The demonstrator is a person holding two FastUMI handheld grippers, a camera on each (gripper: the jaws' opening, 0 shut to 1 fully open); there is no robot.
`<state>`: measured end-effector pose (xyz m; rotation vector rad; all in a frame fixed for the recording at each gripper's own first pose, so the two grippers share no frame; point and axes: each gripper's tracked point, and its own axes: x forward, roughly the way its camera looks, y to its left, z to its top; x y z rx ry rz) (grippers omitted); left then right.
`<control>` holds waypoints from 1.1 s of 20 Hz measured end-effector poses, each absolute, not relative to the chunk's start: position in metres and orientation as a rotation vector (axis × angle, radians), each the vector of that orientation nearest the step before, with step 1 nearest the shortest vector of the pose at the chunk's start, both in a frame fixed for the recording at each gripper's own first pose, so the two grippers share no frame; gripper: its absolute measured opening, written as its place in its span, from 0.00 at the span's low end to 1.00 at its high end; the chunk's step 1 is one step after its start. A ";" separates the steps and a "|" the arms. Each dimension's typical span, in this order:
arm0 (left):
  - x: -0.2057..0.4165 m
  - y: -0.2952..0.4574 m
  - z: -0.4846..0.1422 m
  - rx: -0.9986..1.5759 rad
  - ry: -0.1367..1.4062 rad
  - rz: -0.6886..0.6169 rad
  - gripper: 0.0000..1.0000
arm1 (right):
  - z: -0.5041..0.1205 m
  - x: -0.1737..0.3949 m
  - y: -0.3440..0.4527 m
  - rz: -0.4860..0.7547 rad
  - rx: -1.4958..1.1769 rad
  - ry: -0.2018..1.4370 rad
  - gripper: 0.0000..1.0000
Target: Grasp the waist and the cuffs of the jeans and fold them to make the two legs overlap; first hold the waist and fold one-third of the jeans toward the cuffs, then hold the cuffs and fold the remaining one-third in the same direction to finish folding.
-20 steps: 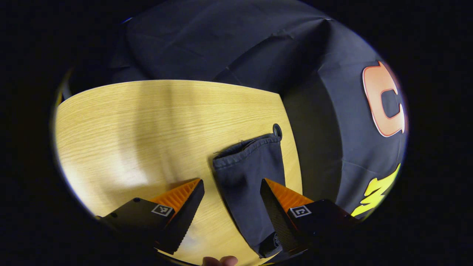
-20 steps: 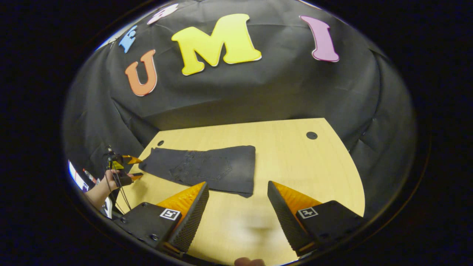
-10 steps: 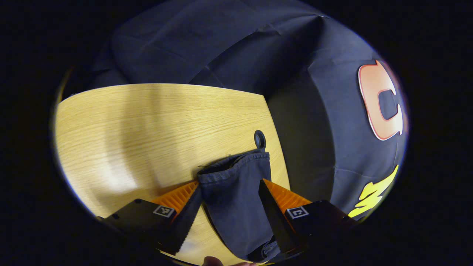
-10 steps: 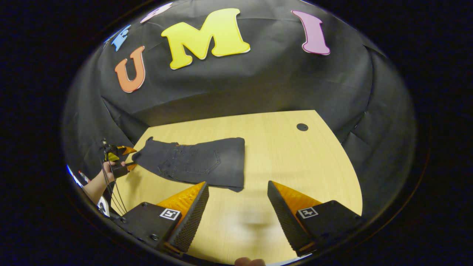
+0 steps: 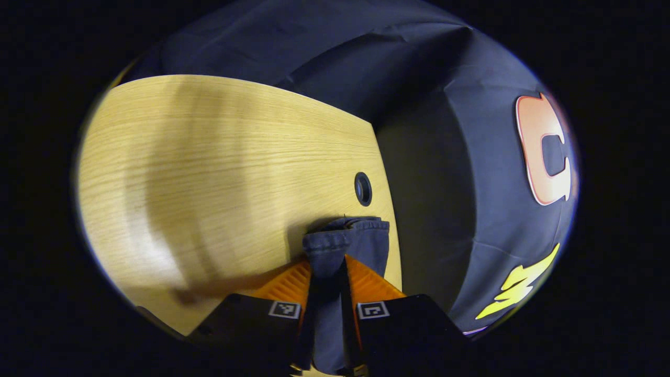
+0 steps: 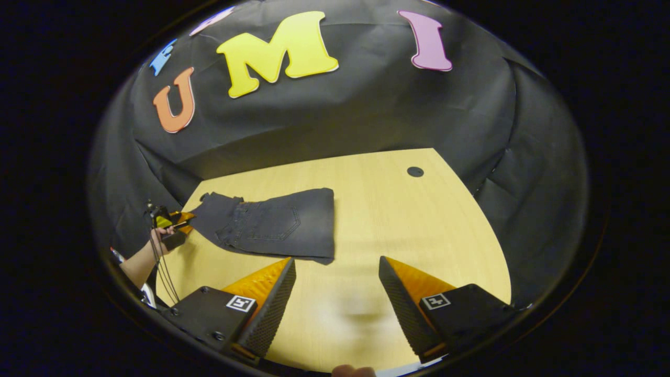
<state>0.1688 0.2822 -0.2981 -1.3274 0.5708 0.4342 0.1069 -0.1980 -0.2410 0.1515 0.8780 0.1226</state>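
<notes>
Left gripper (image 5: 328, 272): 2 fingers clenched on cuff end of dark grey denim jeans (image 6: 272, 222), lying folded on light wooden table (image 6: 419, 225). Right gripper (image 6: 335, 272): fingers spread, grasping nothing, above bare table near the jeans.

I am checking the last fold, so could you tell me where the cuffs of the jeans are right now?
In the left gripper view the cuffs sit pinched in the left claw, just below the round hole near the table edge.
</notes>
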 end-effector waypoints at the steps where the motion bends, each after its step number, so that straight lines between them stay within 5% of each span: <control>1: 0.167 0.281 -0.292 -1.332 0.557 0.426 0.18 | -0.241 0.106 -0.199 0.123 0.147 0.876 0.99; 5: 0.169 0.271 -0.246 -1.275 0.480 0.362 0.06 | -0.239 0.106 -0.199 0.129 0.164 0.855 0.99; 14: 0.171 0.142 -0.080 -1.027 0.334 0.038 0.04 | -0.206 0.078 -0.213 0.102 0.202 0.755 0.99; 22: 0.148 -0.046 -0.073 -0.834 0.459 -0.225 0.04 | -0.202 0.015 -0.271 -0.017 0.237 0.731 0.94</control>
